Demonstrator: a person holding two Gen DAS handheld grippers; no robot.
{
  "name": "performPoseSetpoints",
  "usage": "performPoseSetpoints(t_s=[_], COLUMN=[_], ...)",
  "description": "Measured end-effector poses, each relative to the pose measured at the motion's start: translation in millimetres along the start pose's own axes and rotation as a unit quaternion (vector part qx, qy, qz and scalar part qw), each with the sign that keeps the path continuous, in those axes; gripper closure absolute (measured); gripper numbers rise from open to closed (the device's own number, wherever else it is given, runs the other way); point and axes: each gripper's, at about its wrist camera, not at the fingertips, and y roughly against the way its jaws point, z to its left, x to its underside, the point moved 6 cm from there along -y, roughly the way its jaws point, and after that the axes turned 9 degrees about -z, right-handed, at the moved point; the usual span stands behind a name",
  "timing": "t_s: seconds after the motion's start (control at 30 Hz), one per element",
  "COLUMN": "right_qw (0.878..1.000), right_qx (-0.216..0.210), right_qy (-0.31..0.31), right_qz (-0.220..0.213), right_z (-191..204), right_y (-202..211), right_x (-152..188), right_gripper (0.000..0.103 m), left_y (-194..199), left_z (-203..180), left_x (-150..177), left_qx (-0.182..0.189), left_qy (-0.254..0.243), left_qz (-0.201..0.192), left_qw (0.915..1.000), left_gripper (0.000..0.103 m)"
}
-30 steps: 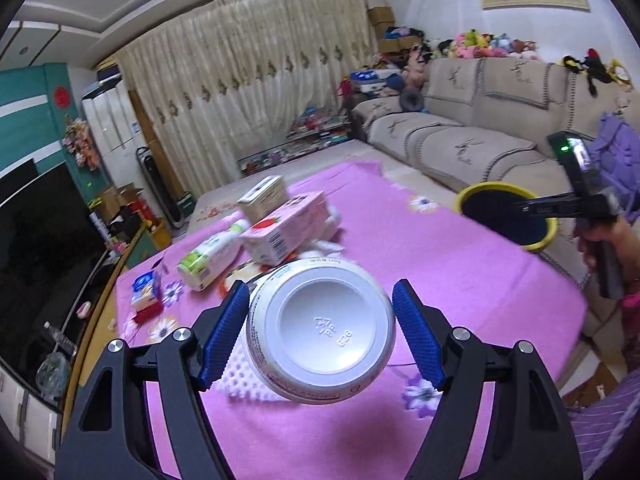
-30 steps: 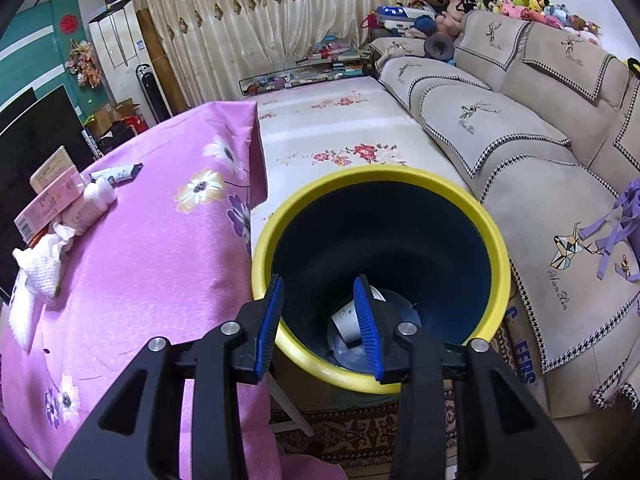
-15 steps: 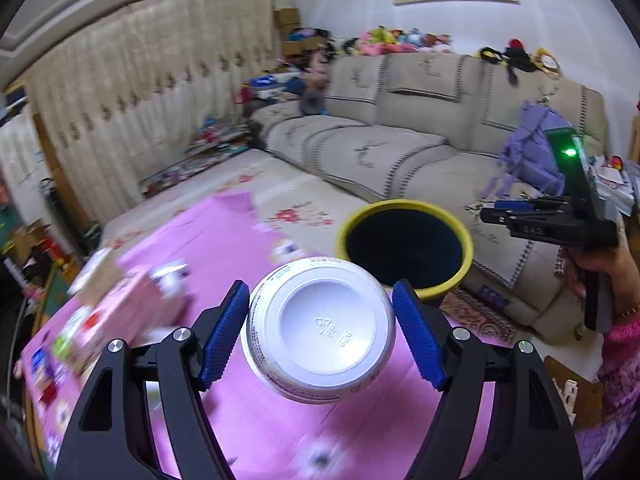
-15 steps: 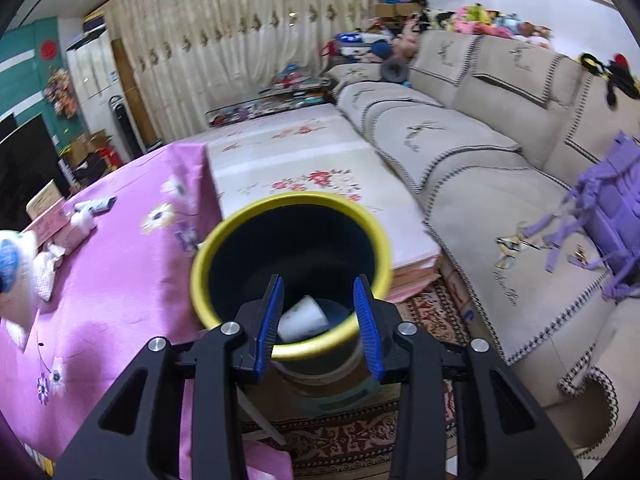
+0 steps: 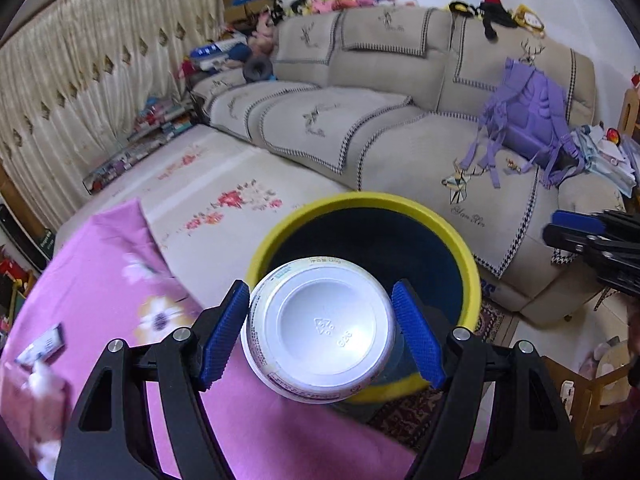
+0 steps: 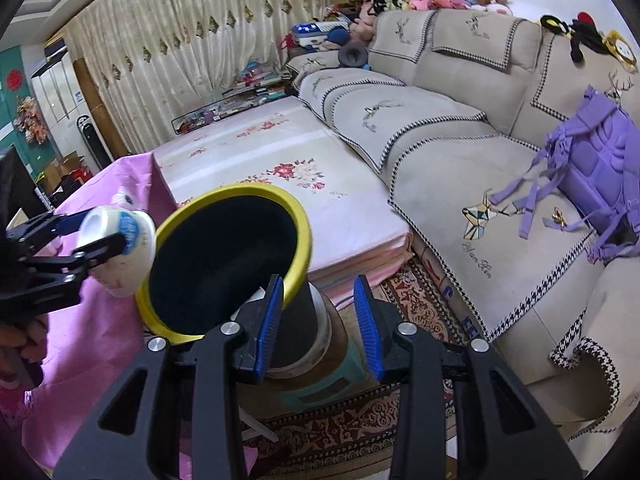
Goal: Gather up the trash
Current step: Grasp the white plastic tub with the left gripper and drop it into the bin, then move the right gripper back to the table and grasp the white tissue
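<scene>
My left gripper (image 5: 320, 334) is shut on a white plastic cup (image 5: 320, 328), held with its base toward the camera, at the near rim of the yellow-rimmed dark bin (image 5: 460, 248). In the right wrist view the cup (image 6: 120, 256) and left gripper (image 6: 100, 240) hang just left of the bin's rim (image 6: 298, 216). My right gripper (image 6: 320, 316) is open and empty, low beside the bin's right side. The bin's inside is dark and its contents are hidden.
The pink flowered tablecloth (image 5: 112, 264) covers the table left of the bin, with blurred trash (image 5: 40, 348) on it. A beige sofa (image 5: 360, 128) with a purple backpack (image 5: 532, 120) lies behind. A patterned rug (image 6: 360, 420) and teal stand (image 6: 332, 380) sit under the bin.
My left gripper carried the cup away from the table's trash pile to the bin's rim. My right gripper drew back and down from over the bin's opening to its right side.
</scene>
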Motion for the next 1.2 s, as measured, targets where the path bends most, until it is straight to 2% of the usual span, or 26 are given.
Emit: performPoseSetpoints(t_s=[0.23, 0.37, 0.5, 0.73, 0.9, 0.97, 1.1, 1.2], right_qw=[1.0, 1.0, 1.0, 1.0, 0.998, 0.996, 0.989, 0.981], right_qx=[0.011, 0.009, 0.008, -0.015, -0.054, -0.072, -0.119, -0.156], right_qy=[-0.018, -0.02, -0.017, 0.001, 0.026, 0.039, 0.078, 0.11], right_qz=[0.008, 0.011, 0.009, 0.012, 0.021, 0.026, 0.035, 0.036], right_z=[-15.4, -13.3, -8.2, 18.1, 58.7, 79.3, 136.9, 184.2], right_y=[-7.3, -6.6, -4.4, -4.8, -10.9, -12.8, -14.0, -11.3], right_x=[4.2, 5.5, 4.3, 5.4, 8.2, 9.4, 11.2, 10.9], right_gripper=[0.068, 0.067, 0.066, 0.064, 0.064, 0.064, 0.064, 0.064], left_y=[-46.5, -50.9, -30.7, 70.2, 151.2, 181.2, 238.5, 283.0], left_z=[-13.0, -14.0, -9.0, 23.4, 60.3, 75.1, 111.3, 147.5], left_x=[1.2, 0.7, -1.4, 7.6, 40.6, 58.4, 98.1, 132.7], left_qx=[0.02, 0.012, -0.002, -0.037, -0.086, -0.111, -0.173, -0.223], left_qy=[0.005, 0.008, 0.011, 0.047, 0.089, 0.104, 0.139, 0.181], left_qz=[0.03, 0.032, 0.016, -0.038, -0.067, -0.075, -0.092, -0.103], left_qw=[0.9994, 0.9994, 0.9998, 0.9975, 0.9901, 0.9855, 0.9708, 0.9524], left_gripper=[0.029, 0.021, 0.019, 0.011, 0.008, 0.008, 0.007, 0.006])
